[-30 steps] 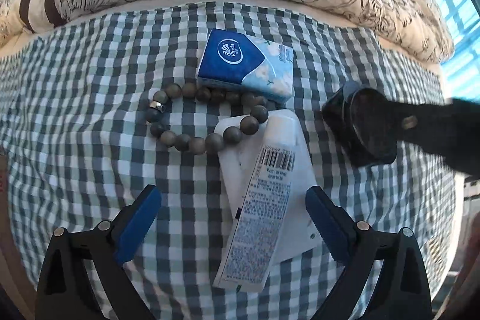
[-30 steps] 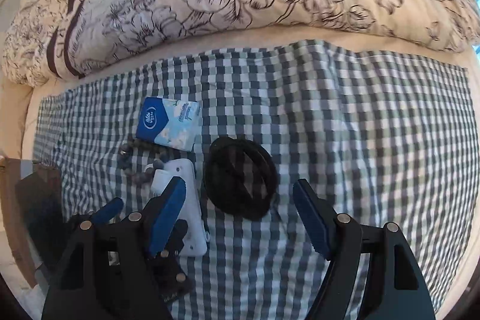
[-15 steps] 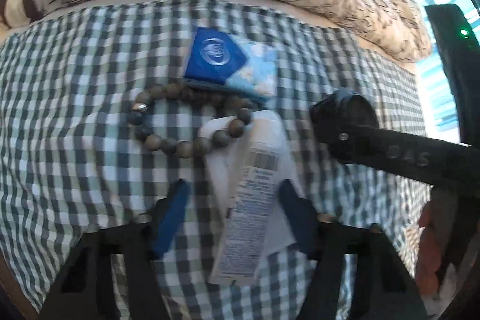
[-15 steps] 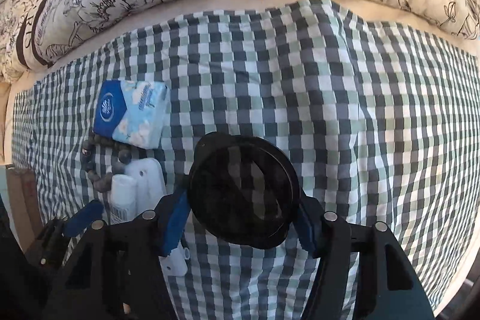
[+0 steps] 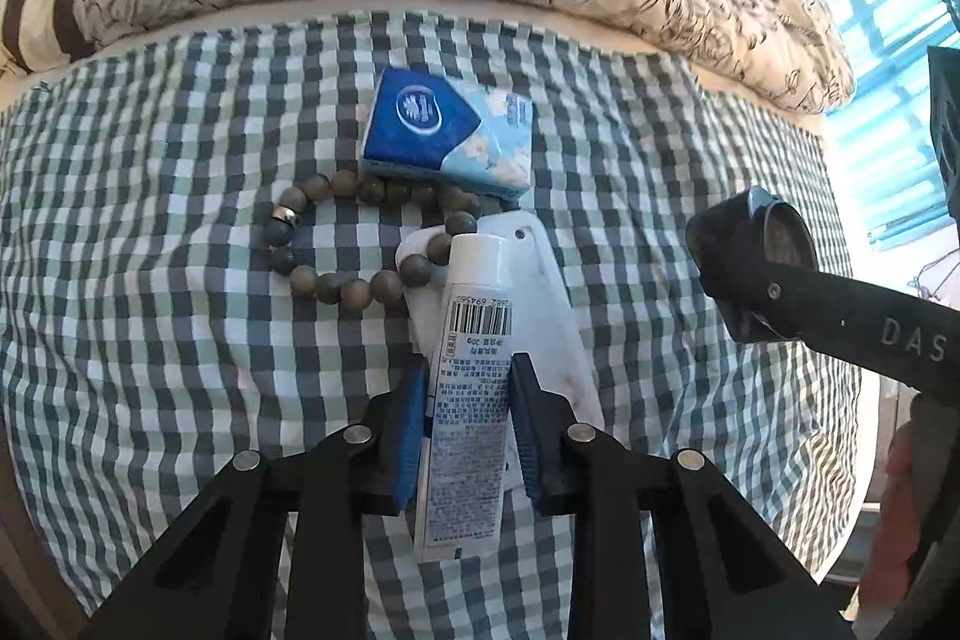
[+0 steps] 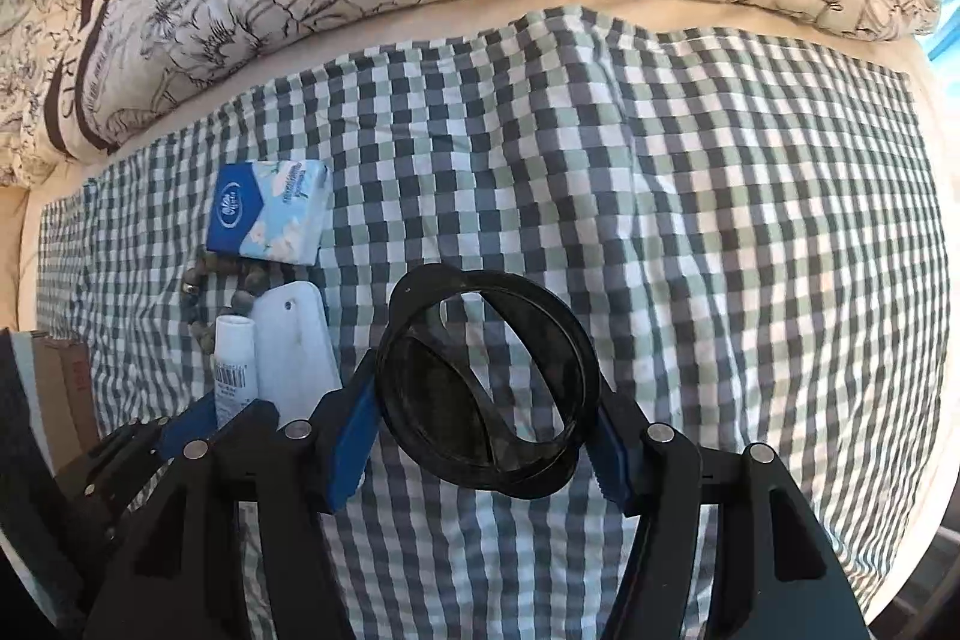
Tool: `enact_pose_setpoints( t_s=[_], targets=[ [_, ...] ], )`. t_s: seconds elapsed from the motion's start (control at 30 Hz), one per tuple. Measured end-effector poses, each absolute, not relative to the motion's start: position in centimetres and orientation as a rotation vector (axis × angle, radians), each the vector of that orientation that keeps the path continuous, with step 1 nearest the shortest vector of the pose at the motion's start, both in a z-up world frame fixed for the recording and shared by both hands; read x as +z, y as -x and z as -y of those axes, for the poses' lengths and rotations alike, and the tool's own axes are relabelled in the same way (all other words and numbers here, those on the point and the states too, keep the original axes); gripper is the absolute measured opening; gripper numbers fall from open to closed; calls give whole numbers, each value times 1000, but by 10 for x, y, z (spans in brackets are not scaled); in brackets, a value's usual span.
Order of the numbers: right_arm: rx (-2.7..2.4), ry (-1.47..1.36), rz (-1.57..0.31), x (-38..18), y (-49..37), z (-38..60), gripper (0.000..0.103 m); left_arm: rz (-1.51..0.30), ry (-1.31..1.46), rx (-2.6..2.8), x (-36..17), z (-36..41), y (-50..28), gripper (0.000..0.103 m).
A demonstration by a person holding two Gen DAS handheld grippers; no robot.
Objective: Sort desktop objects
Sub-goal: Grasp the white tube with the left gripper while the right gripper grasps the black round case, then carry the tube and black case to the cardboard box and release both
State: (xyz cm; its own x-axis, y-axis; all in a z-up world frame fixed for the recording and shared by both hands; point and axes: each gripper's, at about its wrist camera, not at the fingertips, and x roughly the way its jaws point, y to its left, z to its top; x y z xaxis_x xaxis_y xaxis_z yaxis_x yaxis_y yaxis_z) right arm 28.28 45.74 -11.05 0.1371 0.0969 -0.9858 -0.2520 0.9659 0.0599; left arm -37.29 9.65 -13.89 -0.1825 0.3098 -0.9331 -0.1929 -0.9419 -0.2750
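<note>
Right of black ring, bare cloth.

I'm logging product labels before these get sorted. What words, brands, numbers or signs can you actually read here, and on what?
"DAS": pale letters on the black arm of the right gripper, cut off at the left wrist view's edge.
Barcode with digits: on the white squeeze tube between the left gripper's closing jaws; digits and small print too blurred to read.
White oval logo: on the blue tissue pack; brand unreadable.
Black round ring: no text.
</note>
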Motion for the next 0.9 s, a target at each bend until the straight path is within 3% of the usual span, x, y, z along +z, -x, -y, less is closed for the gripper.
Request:
enact_pose_setpoints(
  t_s=[0.2, 0.33, 0.5, 0.53, 0.6, 0.63, 0.67, 0.77, 0.9],
  targets=[
    [278, 126, -1364, -83, -270, -450, 61, 125, 1736, 2219, -118, -92, 367, 26],
    [297, 140, -1329, -62, -272, -449, 61, 124, 1696, 2260, -96, -84, 363, 16],
    [341, 170, -1298, -29, -269, -449, 61, 147, 1665, 2261, -78, -73, 355, 16],
    [345, 166, -1297, -27, -264, -453, 61, 126, 1661, 2282, -77, -76, 354, 19],
    [347, 160, -1292, -27, -255, -460, 61, 77, 1653, 2294, -78, -79, 350, 44],
    [350, 159, -1291, -25, -251, -461, 61, 53, 1653, 2294, -81, -81, 348, 67],
    [353, 160, -1290, -26, -248, -462, 61, 53, 1655, 2296, -83, -79, 346, 77],
    [355, 171, -1295, -29, -240, -463, 61, 97, 1684, 2269, -99, -79, 341, 78],
    [347, 164, -1310, -37, -234, -457, 61, 5, 1764, 2249, -139, -87, 341, 78]
  ],
)
